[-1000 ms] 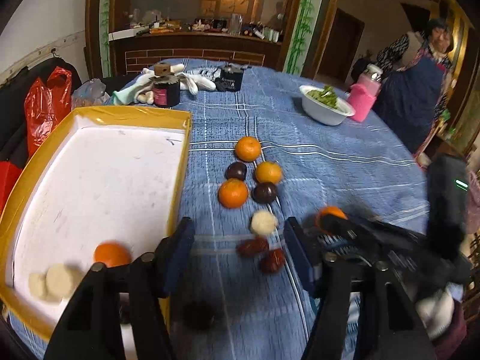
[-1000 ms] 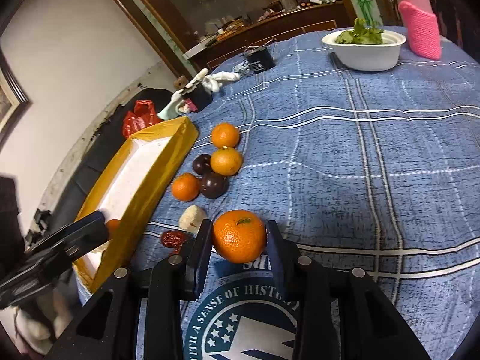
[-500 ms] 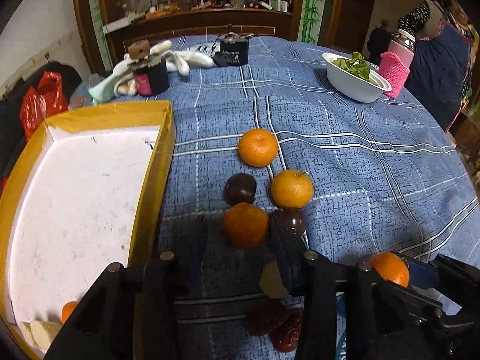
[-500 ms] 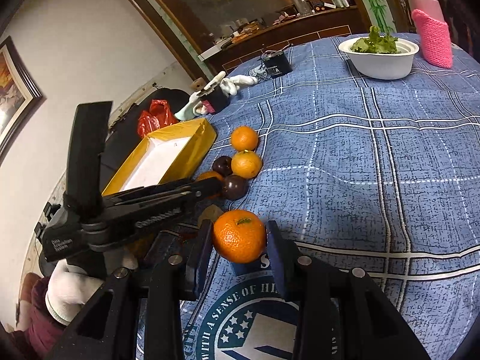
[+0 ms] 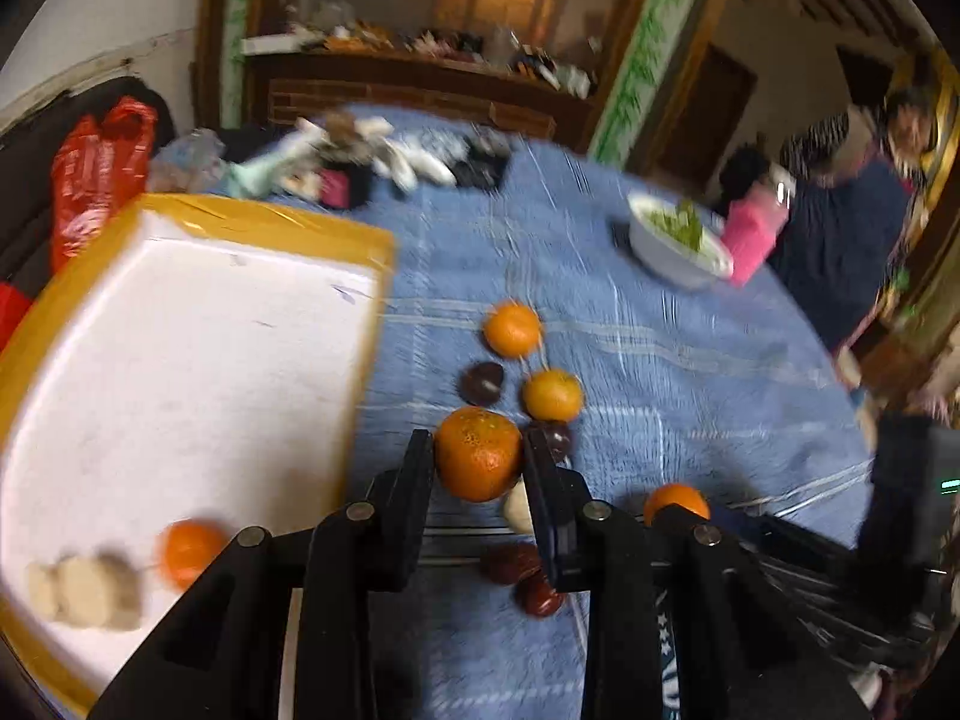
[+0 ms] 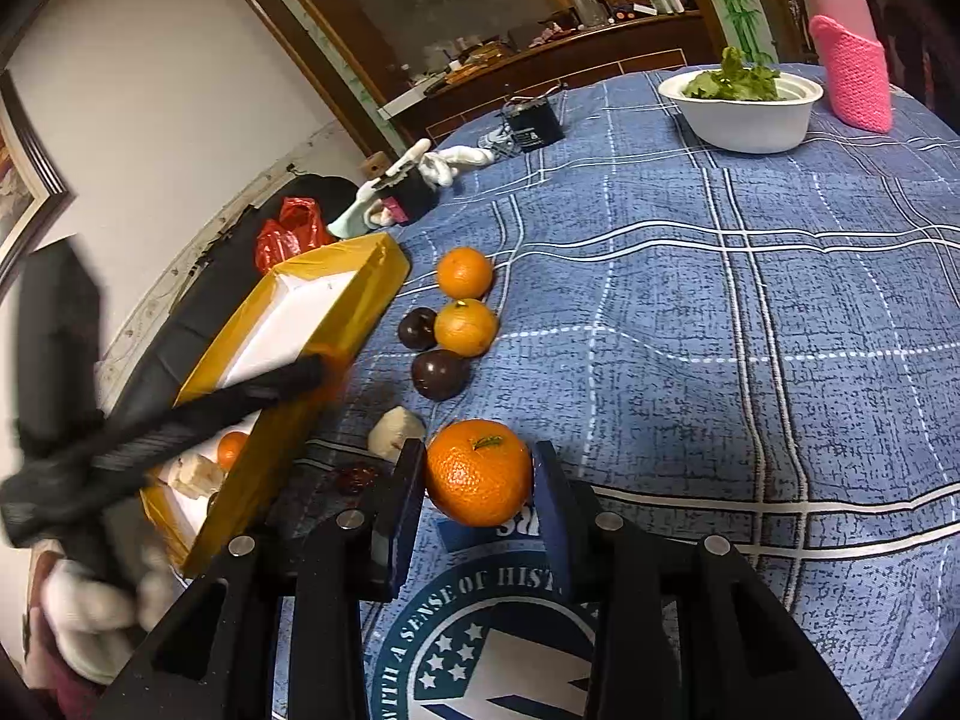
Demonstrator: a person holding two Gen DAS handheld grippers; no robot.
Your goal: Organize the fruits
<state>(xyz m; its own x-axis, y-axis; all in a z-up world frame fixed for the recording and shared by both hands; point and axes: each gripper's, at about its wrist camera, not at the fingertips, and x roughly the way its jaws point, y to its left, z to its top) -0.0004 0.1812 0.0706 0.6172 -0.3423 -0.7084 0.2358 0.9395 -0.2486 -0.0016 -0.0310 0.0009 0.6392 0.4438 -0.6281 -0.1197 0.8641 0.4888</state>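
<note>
My left gripper [image 5: 478,462] is shut on an orange [image 5: 478,461] and holds it above the blue cloth, right of the yellow tray [image 5: 180,222]. The tray holds one orange [image 5: 187,549] and pale round pieces [image 5: 84,591]. My right gripper [image 6: 478,474] is shut on another orange [image 6: 478,471] low over the cloth. Two oranges [image 6: 463,272] [image 6: 465,327], two dark fruits [image 6: 440,374], a pale piece [image 6: 396,429] and red dates [image 5: 522,576] lie on the table. The left gripper also shows, blurred, in the right wrist view [image 6: 318,366] by the tray rim [image 6: 336,324].
A white bowl of greens [image 6: 741,108] and a pink bottle [image 6: 849,69] stand at the far right. Gloves, a dark jar [image 6: 408,195] and a black box [image 6: 534,126] lie at the table's back. A red bag [image 5: 99,180] hangs left. A person [image 5: 864,204] stands at right.
My left gripper closed on an orange from the pile and lifted it, swinging left toward the tray. My right gripper kept holding its orange nearly still.
</note>
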